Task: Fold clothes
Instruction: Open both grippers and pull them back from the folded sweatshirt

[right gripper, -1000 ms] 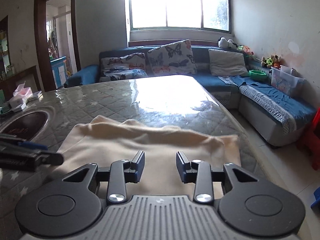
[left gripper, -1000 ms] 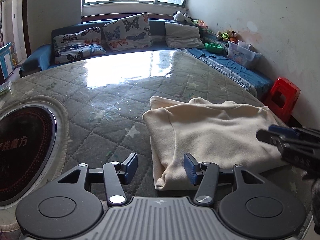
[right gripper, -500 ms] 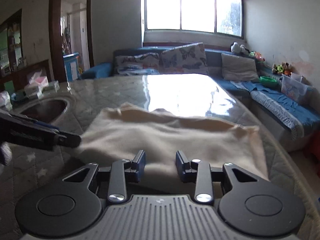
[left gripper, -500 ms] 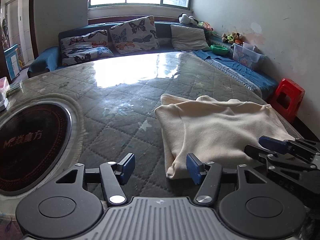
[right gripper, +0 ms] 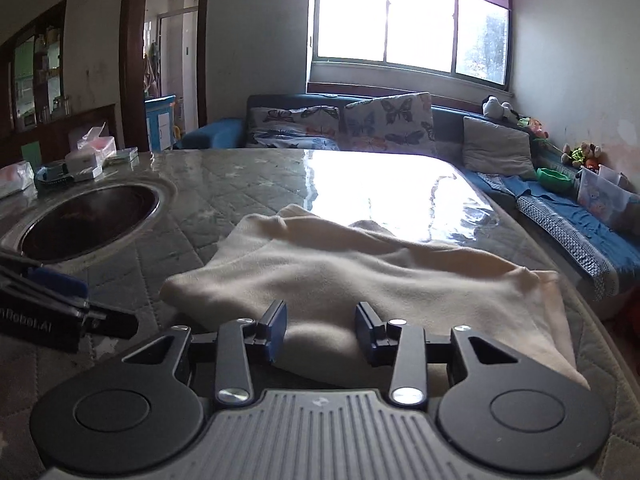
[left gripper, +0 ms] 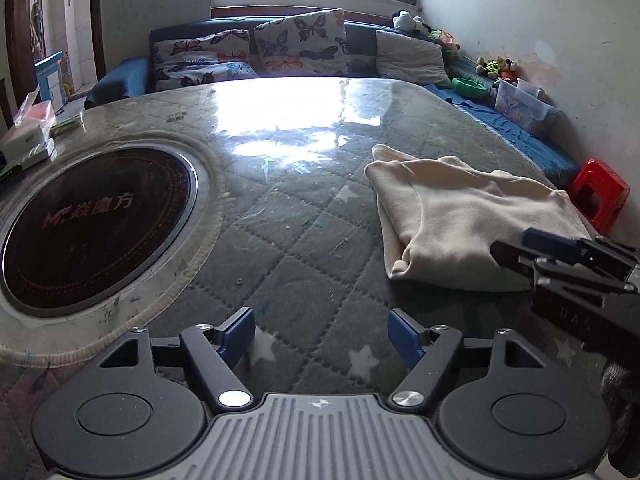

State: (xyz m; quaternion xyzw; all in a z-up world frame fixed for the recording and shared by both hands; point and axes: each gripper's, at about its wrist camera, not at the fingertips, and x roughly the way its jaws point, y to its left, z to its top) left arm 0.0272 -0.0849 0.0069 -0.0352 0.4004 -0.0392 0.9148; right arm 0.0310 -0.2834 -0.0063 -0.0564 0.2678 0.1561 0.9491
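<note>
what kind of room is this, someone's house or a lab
Most likely a lived-in home, a living or dining room. A blue corner sofa with butterfly cushions runs under the window, soft toys sit along the wall, and the padded table has a built-in round cooker.

My left gripper (left gripper: pixel 322 338) has just been opening — nothing sits between its jaws now, where the cream garment's (left gripper: pixel 460 216) corner lay a second ago; the cloth has slid to the right of frame. My right gripper (right gripper: pixel 321 330) has parted slightly, empty above the garment's near edge.
</note>
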